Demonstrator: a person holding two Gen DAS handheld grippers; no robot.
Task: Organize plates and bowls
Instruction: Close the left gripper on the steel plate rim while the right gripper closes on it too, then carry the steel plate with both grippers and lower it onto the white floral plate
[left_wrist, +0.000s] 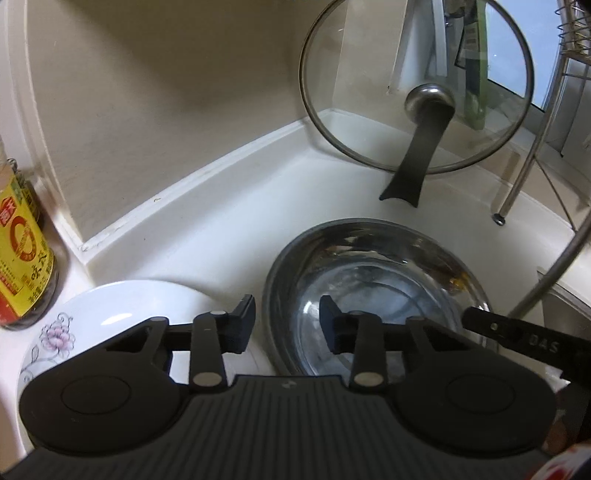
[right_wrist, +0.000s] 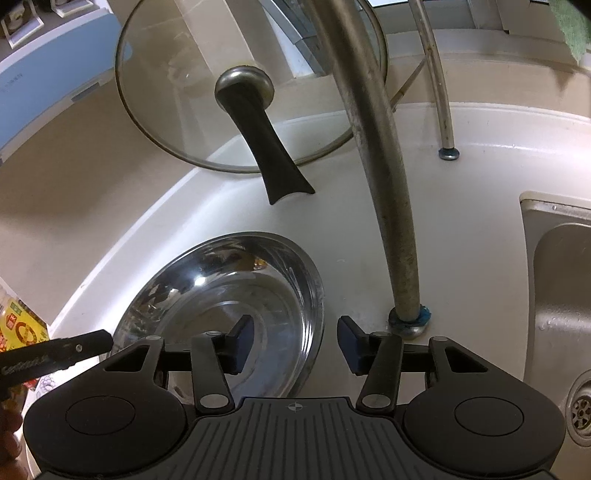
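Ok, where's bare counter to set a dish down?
Bare white counter lies between the round steel bowl, the leaning glass lid and the rack's metal leg; more beyond that leg, before the steel sink. Crowded left: floral white plate, yellow-labelled bottle.

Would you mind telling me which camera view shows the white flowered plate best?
The left wrist view: the white flowered plate lies on the counter left of the steel bowl, its rim and flower print visible. The right wrist view shows only a sliver at its lower left edge.
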